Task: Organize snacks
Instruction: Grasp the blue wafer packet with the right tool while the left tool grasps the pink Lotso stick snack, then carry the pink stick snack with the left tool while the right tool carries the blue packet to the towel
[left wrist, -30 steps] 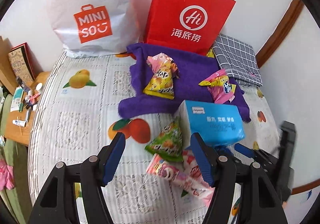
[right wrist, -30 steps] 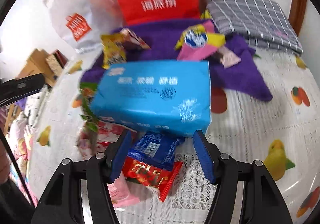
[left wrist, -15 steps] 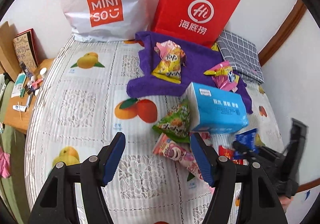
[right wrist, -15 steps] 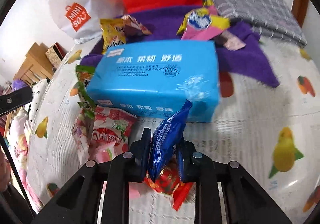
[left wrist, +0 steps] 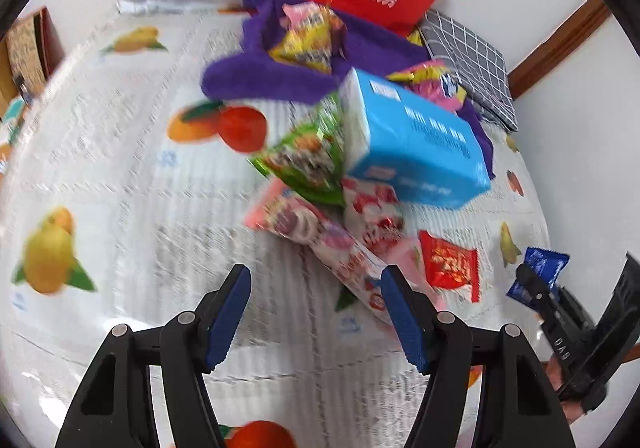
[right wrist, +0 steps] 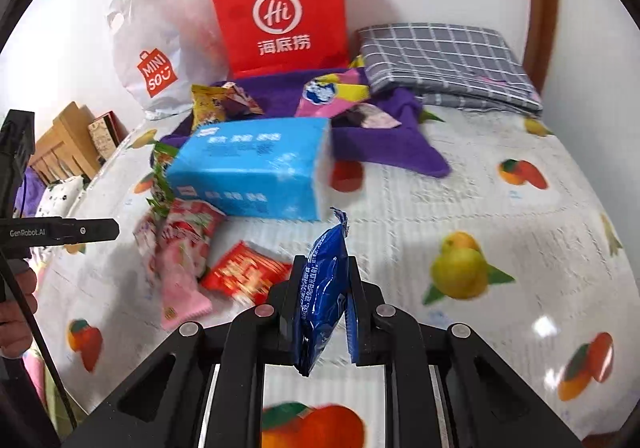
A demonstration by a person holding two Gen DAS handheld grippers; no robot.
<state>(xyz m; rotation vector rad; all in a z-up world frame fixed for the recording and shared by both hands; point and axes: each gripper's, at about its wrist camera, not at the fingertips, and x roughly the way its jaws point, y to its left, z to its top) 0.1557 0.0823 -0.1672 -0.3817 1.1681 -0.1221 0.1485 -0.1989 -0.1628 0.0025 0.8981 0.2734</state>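
Left wrist view: my left gripper [left wrist: 316,312] hangs spread and empty just short of the long pink snack packet [left wrist: 320,244]; closing here could drag the pile

Right wrist view: my right gripper [right wrist: 322,304] pinches the blue snack packet [right wrist: 325,288] off the bedspread [right wrist: 460,208]; the glossy foil might slip

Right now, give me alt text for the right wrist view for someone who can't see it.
The right gripper is shut on a blue snack packet, held above a fruit-print bedspread. Behind lie a red packet, a pink packet and a blue tissue pack, with a red bag at the wall.
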